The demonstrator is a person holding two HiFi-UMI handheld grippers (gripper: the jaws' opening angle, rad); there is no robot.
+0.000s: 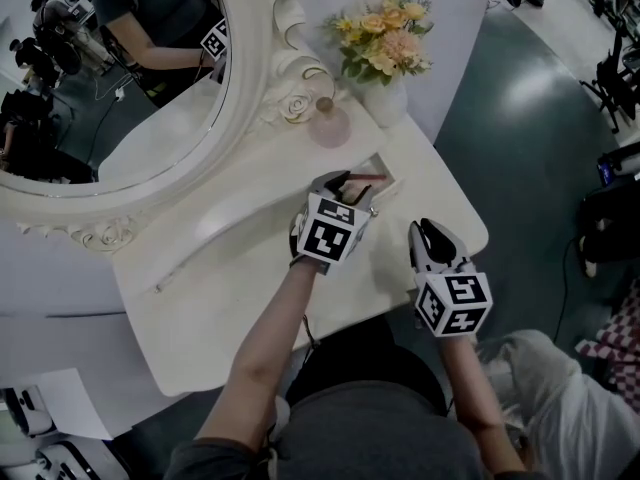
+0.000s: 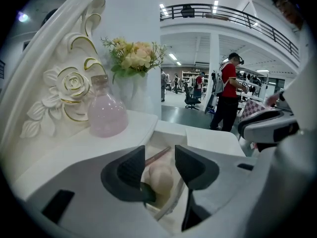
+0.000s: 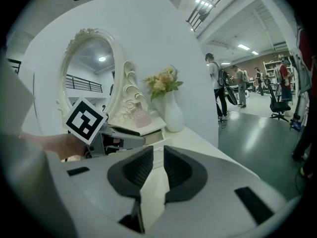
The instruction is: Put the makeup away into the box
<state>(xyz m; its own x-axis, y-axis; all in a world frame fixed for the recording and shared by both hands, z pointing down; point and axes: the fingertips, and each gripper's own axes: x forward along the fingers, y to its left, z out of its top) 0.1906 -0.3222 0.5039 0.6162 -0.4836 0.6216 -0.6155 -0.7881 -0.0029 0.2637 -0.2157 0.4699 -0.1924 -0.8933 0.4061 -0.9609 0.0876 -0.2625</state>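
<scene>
My left tool (image 2: pixel 160 156) hangs open, its jaws hiding the near half of the box (image 2: pixel 171 131). I can't identify a dark bit under the left jaw. A bottle (image 2: pixel 106 114) stands at 10 o'clock and a vase (image 2: pixel 134 95) at 11. The puff (image 2: pixel 159 178) lies in the box between the jaws, with a pencil (image 2: pixel 159 154) behind it. The jaws of my right tool (image 3: pixel 153 166) stand narrowly apart and empty, facing the counter (image 3: pixel 200 144).

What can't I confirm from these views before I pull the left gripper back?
- Box contents: in the head view the left gripper covers most of it; only a pencil shows.
- Round beige item: in the left gripper view the left jaw hides its lower edge, so it is unclear if it rests on the box floor.
- Dark bit by that jaw: too small to identify.
</scene>
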